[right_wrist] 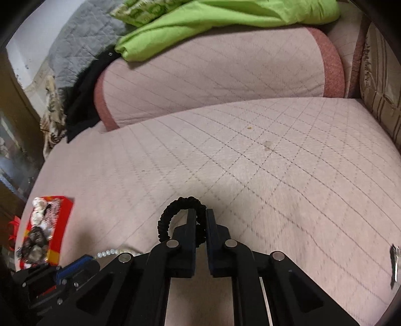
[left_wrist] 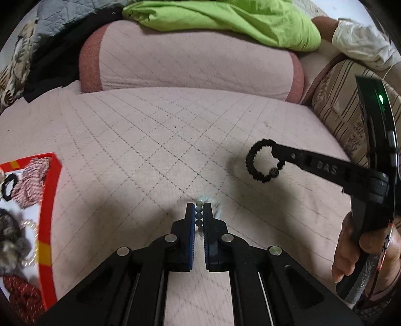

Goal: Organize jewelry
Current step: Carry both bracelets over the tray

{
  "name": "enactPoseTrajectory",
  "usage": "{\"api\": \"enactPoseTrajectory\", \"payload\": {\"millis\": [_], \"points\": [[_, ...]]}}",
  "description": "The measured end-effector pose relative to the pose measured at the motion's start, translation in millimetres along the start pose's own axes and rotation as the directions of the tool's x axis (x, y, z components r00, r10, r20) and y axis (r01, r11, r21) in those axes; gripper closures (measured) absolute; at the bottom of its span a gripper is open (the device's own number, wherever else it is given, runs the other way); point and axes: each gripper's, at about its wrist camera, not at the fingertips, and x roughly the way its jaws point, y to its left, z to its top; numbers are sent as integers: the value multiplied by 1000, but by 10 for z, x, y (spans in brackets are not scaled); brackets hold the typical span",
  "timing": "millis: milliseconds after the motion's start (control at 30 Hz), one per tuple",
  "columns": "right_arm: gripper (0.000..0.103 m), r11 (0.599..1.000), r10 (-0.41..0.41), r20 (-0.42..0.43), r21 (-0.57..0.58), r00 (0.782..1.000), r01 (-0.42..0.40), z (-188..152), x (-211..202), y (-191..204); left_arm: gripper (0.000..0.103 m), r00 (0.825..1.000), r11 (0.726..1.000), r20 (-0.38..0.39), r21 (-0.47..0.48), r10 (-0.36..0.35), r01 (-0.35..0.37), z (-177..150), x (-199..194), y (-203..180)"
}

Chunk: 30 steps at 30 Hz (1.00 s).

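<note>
From my left wrist camera, my left gripper point(left_wrist: 199, 213) is clenched on a bead strand point(left_wrist: 199, 216): a short row of small round beads sits pinched between the blue-padded fingers point(left_wrist: 191, 220), low over the quilted pink bedcover point(left_wrist: 155, 150). At the left edge lies a red-rimmed tray point(left_wrist: 51, 200), holding scrunchies and other pieces: a small black scrunchie, a red-and-white one, a furry grey one, a dark red one and a loop of pearls. To the right, my right gripper point(left_wrist: 274, 156) reaches in from the side, grasping a black braided bracelet point(left_wrist: 253, 163) that hangs as an open ring above the bedcover, with a small dark bead at its lower end. My right hand point(left_wrist: 361, 250) grips the handle at the far right. Behind, a pink bolster point(left_wrist: 190, 65) carries a lime-green cloth point(left_wrist: 225, 22).

From my right wrist camera, my right gripper point(right_wrist: 200, 218) is closed on the black braided bracelet point(right_wrist: 173, 210); the band arches up and to the left of the fingers, raised over the bedcover point(right_wrist: 250, 163). At lower left, the left gripper point(right_wrist: 75, 265) shows its blue pad, with the pearly bead strand point(right_wrist: 107, 252) trailing beside it. The red tray point(right_wrist: 60, 240) lies further left, near the bed's edge. The pink bolster point(right_wrist: 213, 75) and green cloth point(right_wrist: 200, 22) lie at the back.
</note>
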Motion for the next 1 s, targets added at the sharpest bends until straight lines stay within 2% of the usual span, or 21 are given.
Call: {"api": "enactPoseTrajectory", "payload": {"millis": [267, 500, 767, 1000], "points": [[95, 999, 49, 31, -14, 998, -48, -319, -553, 245, 98, 998, 999, 70, -37, 1, 1, -170, -654, 28], [95, 996, 91, 40, -30, 995, -89, -654, -922, 463, 98, 994, 998, 112, -66, 16, -9, -451, -1216, 146], [95, 989, 132, 53, -67, 990, -128, -952, -1273, 753, 98, 985, 992, 150, -112, 81, -65, -704, -1631, 367], [95, 982, 166, 43, -95, 985, -161, -1128, -1410, 962, 98, 978, 983, 175, -158, 116, -89, -774, -1946, 601]]}}
